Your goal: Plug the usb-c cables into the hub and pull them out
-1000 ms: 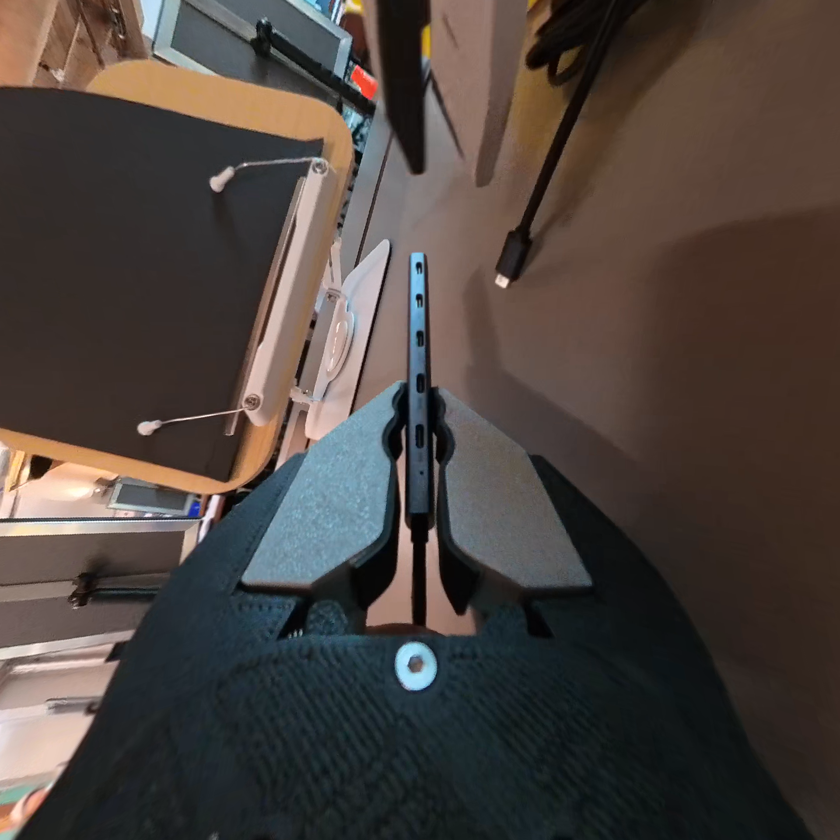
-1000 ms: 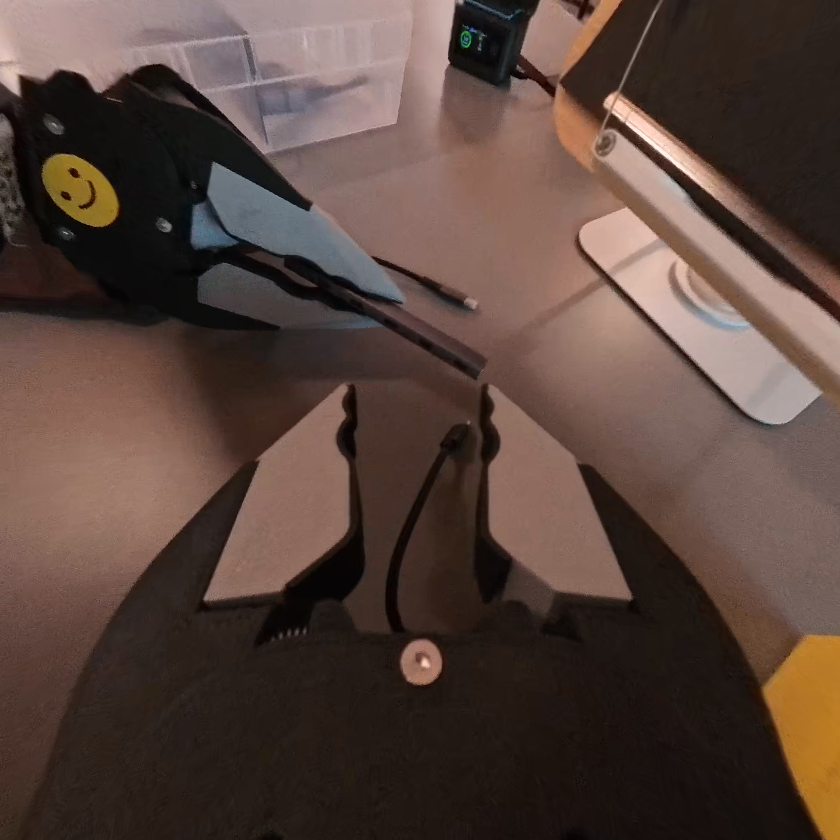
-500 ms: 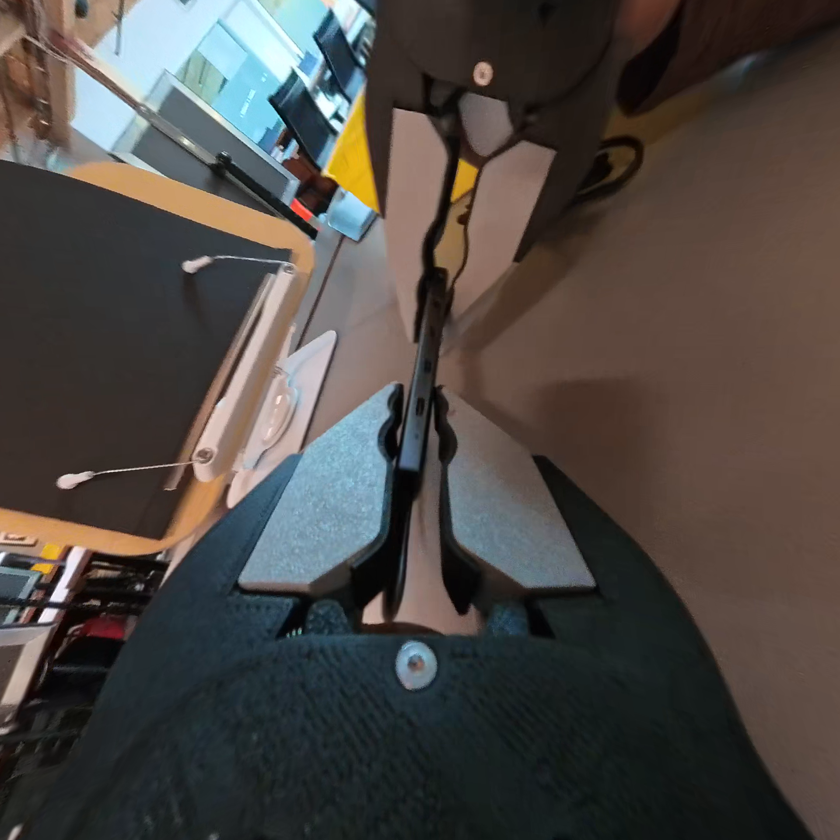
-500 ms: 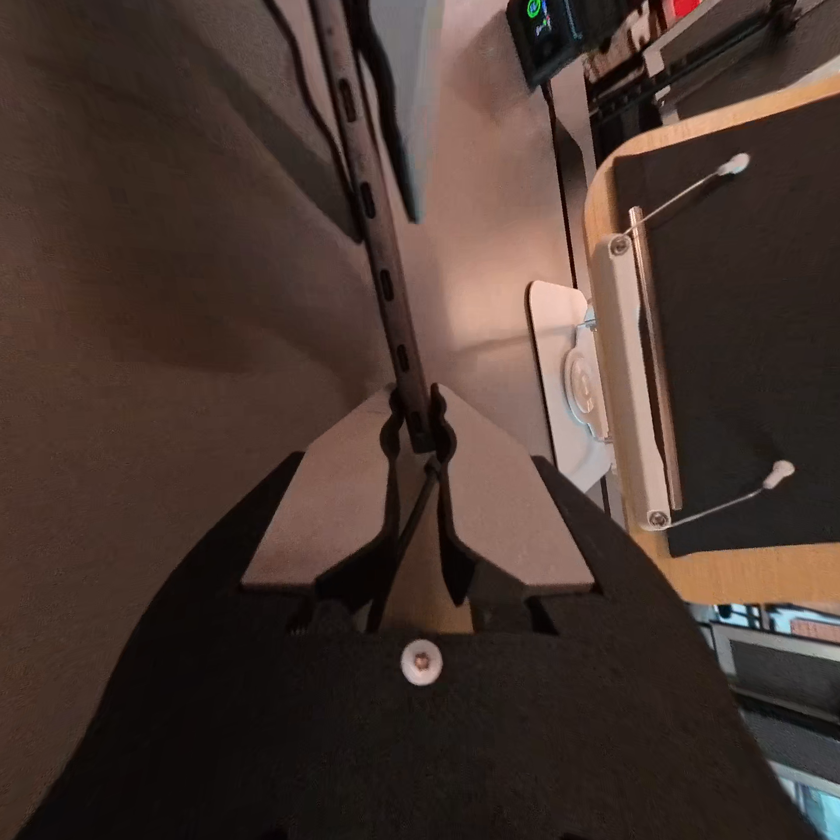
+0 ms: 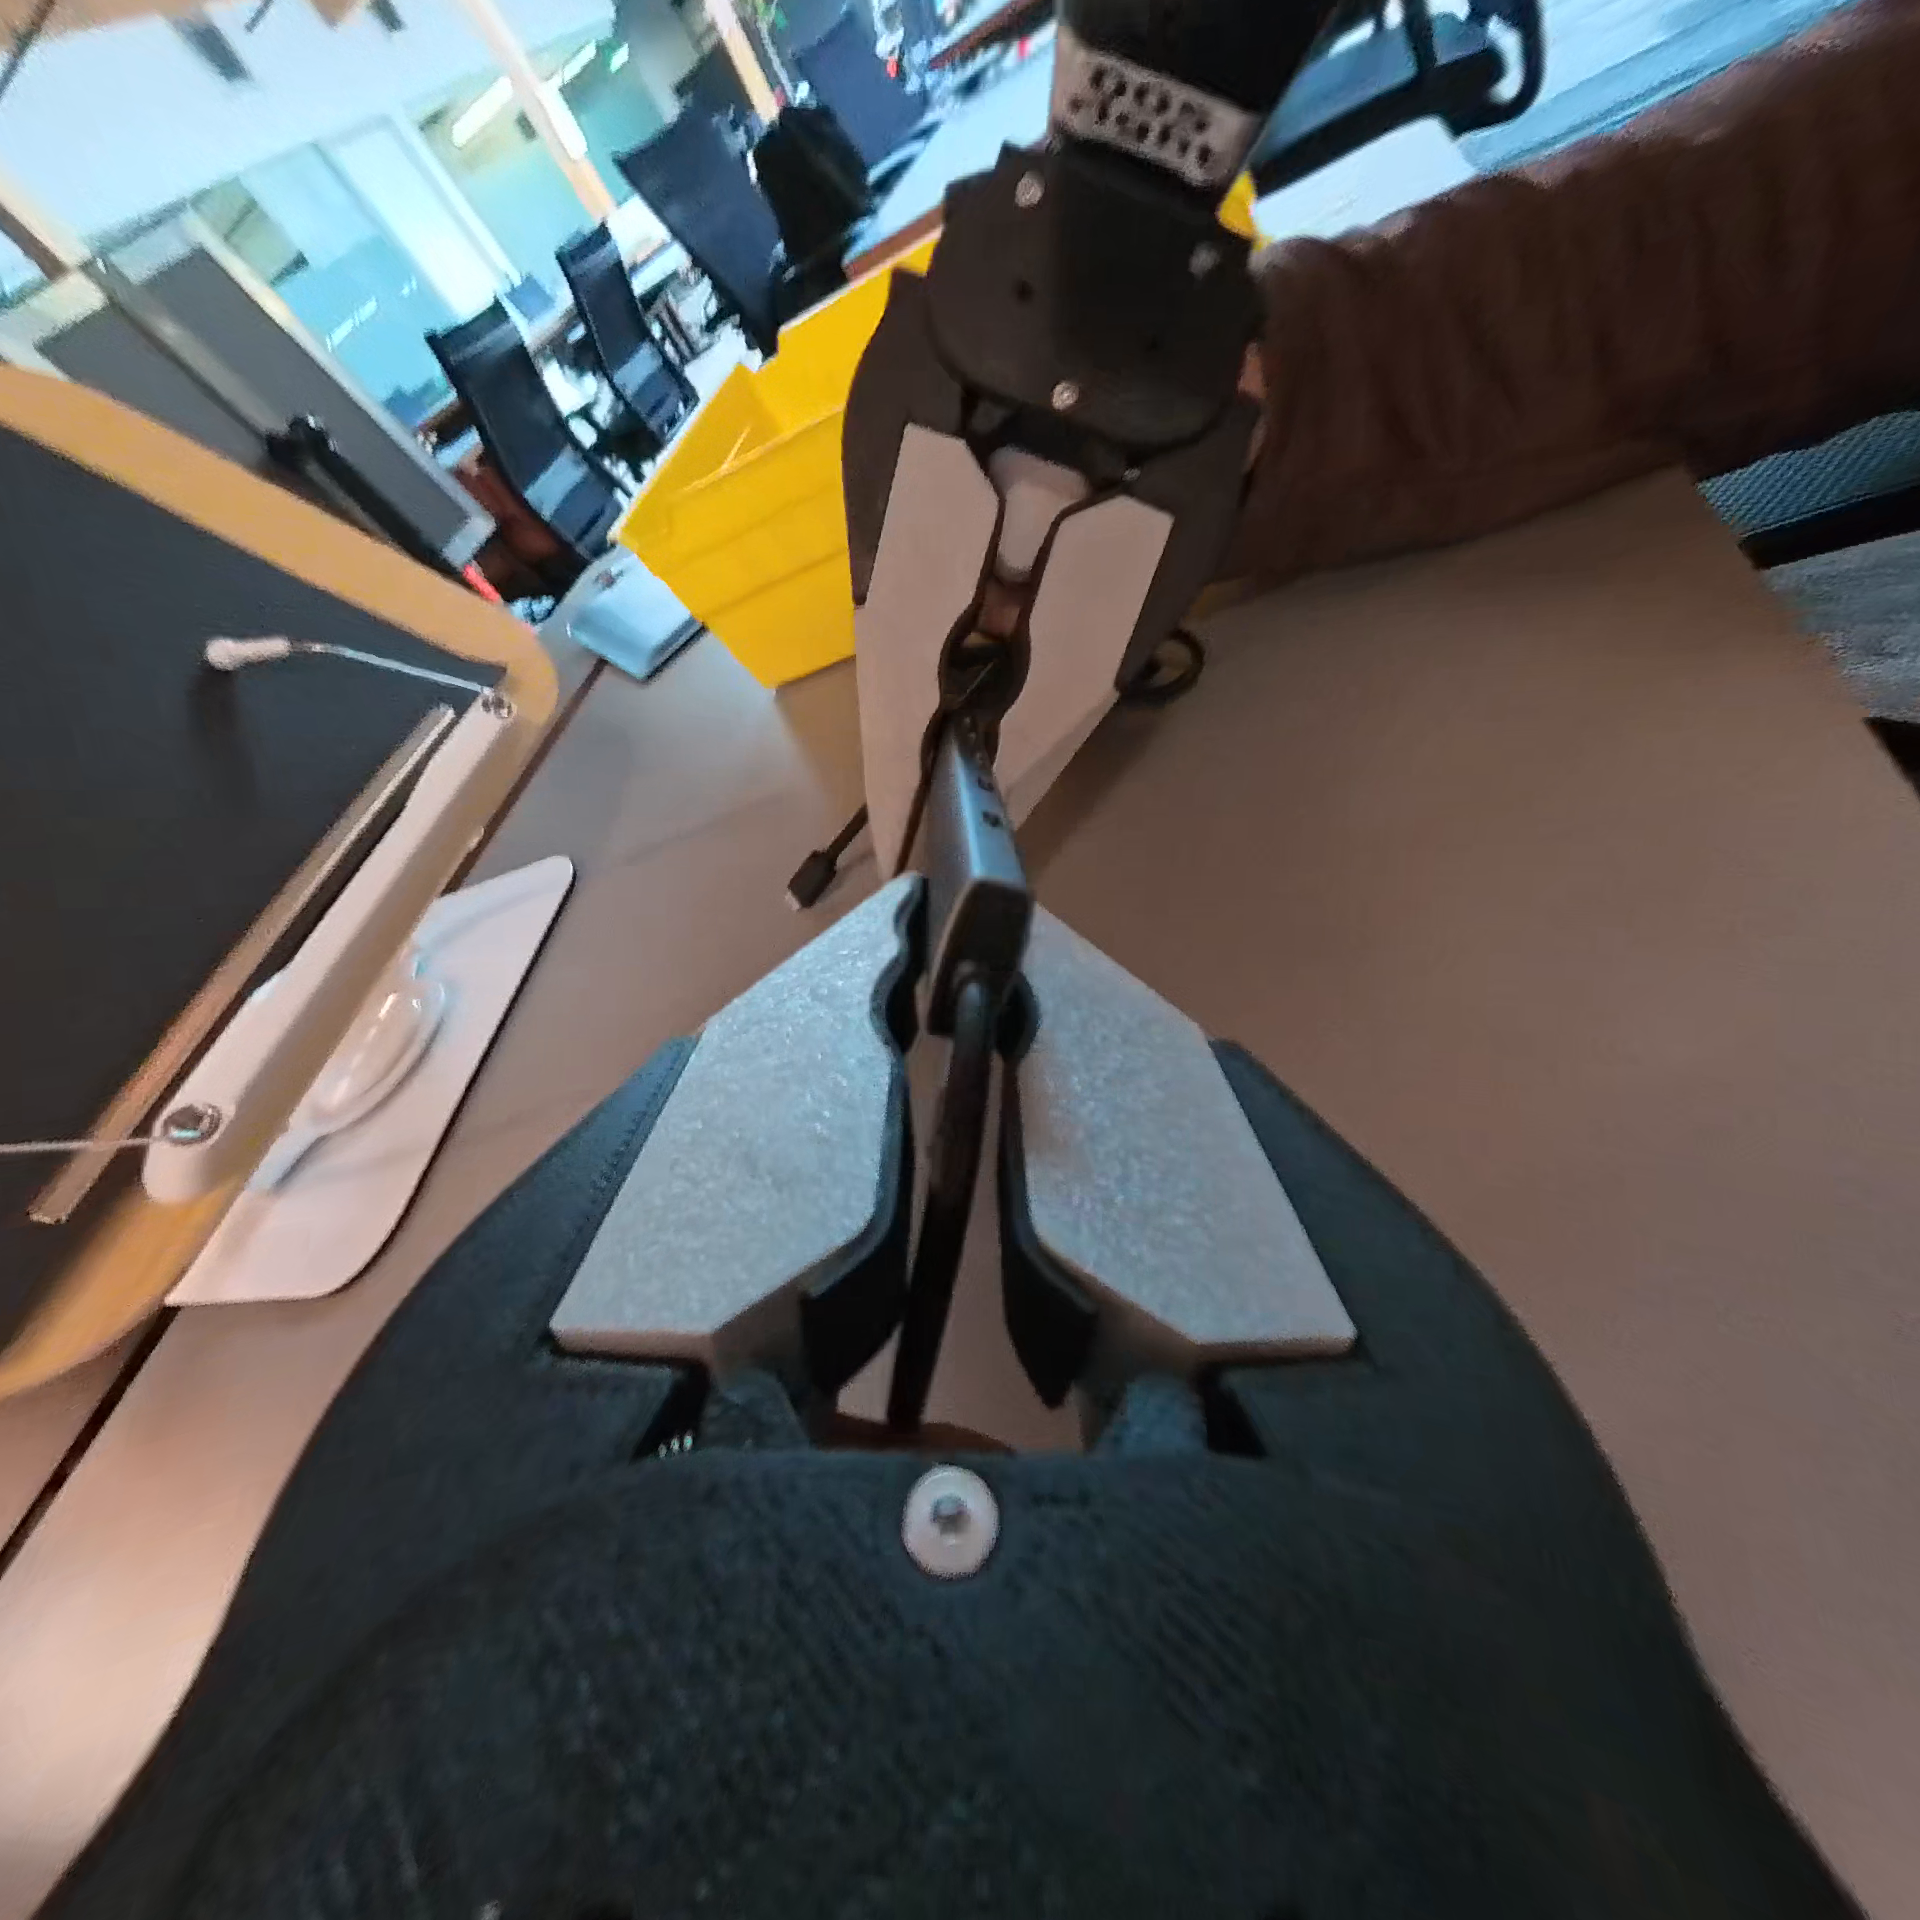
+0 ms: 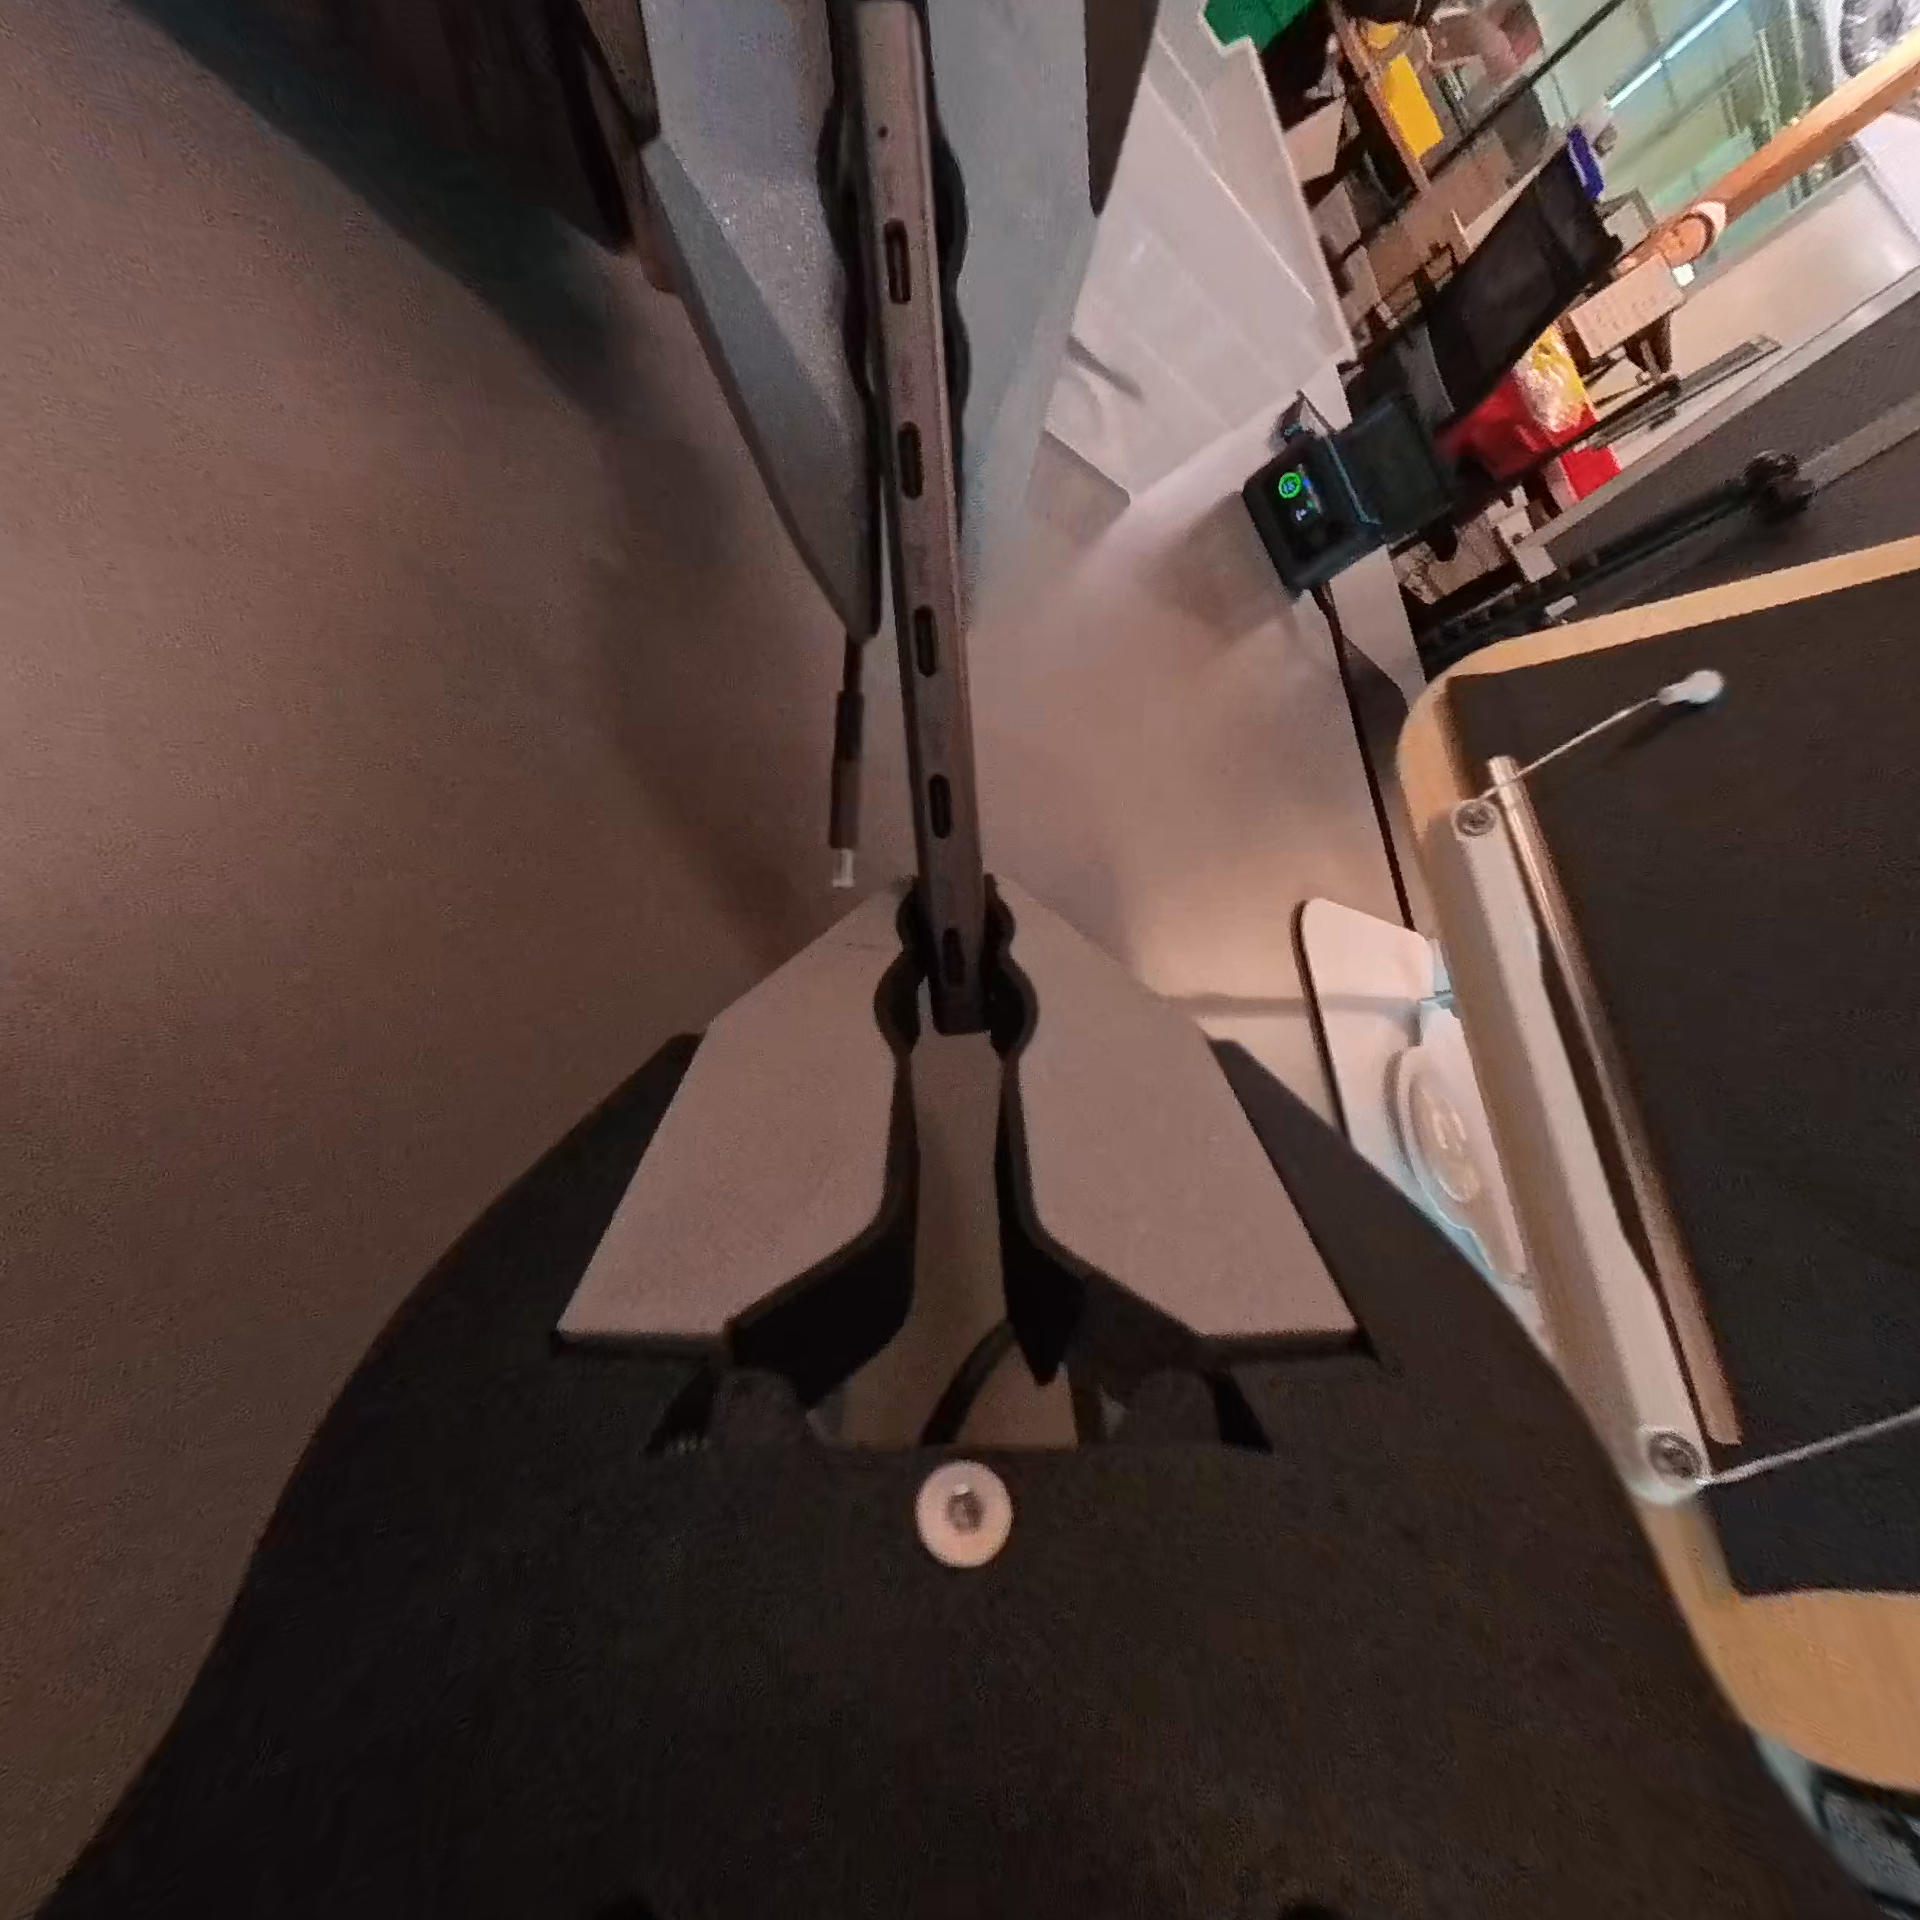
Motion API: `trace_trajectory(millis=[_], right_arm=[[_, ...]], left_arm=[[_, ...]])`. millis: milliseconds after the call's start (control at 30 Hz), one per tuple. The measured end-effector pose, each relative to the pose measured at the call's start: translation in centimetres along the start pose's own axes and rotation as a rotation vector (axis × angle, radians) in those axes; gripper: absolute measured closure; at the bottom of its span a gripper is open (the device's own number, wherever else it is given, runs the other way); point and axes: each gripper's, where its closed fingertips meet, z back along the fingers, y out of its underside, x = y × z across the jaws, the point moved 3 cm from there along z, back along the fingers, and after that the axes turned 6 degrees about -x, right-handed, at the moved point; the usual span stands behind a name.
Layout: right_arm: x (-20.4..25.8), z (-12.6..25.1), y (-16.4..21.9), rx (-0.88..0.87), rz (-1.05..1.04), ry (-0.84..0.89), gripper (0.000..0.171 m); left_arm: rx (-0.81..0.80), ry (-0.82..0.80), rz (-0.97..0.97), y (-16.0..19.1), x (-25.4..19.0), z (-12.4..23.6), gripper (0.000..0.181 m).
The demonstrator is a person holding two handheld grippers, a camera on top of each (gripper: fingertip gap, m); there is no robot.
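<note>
Currently, the slim dark grey metal hub [image 5: 975,831] is held off the brown table [image 5: 1455,935], spanning the gap between the two tools. The left tool [image 5: 964,987] is closed on the hub's near end, just where the hub's own black lead [image 5: 940,1195] leaves it and runs back between the jaws. The right tool [image 6: 954,971] is closed on the opposite end, with the row of ports along the hub's narrow edge facing its camera. Gripping both ends probably steadies or re-seats the hub so the port edge stays reachable; whether a plug is seated at the right tool's end cannot be told, as the jaws cover it. A loose black usb-c cable [image 6: 847,774] lies on the table just left of the right tool's tip, unplugged, so the plugging step looks unfinished. Both tools point toward each other along the hub's length, the left one roughly level and low over the table, the right one rolled onto its side so the table appears as a wall at its left. A brown sleeve [image 5: 1558,343] extends behind the right tool. A yellow plastic bin [image 5: 758,540] stands beyond it.
</note>
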Motion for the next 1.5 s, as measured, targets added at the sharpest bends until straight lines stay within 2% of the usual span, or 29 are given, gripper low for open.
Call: trace_trajectory(millis=[33,167,233,333,433,533,700,933,1067,1200,1267,1400,1500], right_arm=[[0.1,0.1,-0.3,-0.021,-0.017,-0.012,0.167],[0.6,0.0,-1.5,-0.112,-0.070,-0.048,0.167],[0.5,-0.1,-2.3,-0.140,-0.073,-0.048,0.168],[0.7,-0.4,-1.9,-0.080,-0.051,-0.055,0.168],[0.7,-0.1,-1.0,-0.046,-0.035,-0.056,0.168],[1.1,0.3,-0.8,-0.042,-0.037,-0.083,0.168],[2.4,0.0,-0.6,0.004,-0.019,-0.149,0.168],[3.0,-0.4,0.8,0.127,-0.028,-0.173,0.168],[2.9,-0.4,1.7,0.192,-0.007,-0.157,0.168],[2.8,-0.4,2.3,0.244,0.011,-0.134,0.167],[2.7,-0.4,2.3,0.262,0.016,-0.124,0.168],[2.6,-0.5,2.3,0.278,0.034,-0.114,0.168],[2.6,-0.5,1.5,0.229,0.026,-0.112,0.168]], left_arm=[[-0.019,0.004,-0.003,-0.3,-0.1,0.1,0.174],[-0.116,0.005,-0.029,-2.0,-0.5,0.2,0.180],[-0.058,0.060,-0.068,-1.3,-1.7,-0.6,0.181],[0.024,0.025,-0.173,-0.3,-2.4,-2.0,0.172],[0.064,0.018,-0.149,0.5,-2.0,-1.9,0.162],[0.088,-0.024,-0.140,1.0,-0.9,-1.1,0.159],[-0.024,0.025,-0.087,-0.8,-1.6,-0.8,0.154],[0.015,0.081,-0.139,-0.5,-3.6,-2.3,0.151],[0.017,0.012,-0.156,-0.7,-2.8,-2.4,0.141],[-0.011,-0.015,-0.164,-1.5,-2.5,-2.0,0.150],[-0.016,0.000,-0.190,-1.6,-2.8,-2.1,0.173],[-0.007,0.008,-0.205,-1.5,-2.9,-2.2,0.173],[-0.011,0.017,-0.179,-1.4,-2.8,-2.0,0.173]])
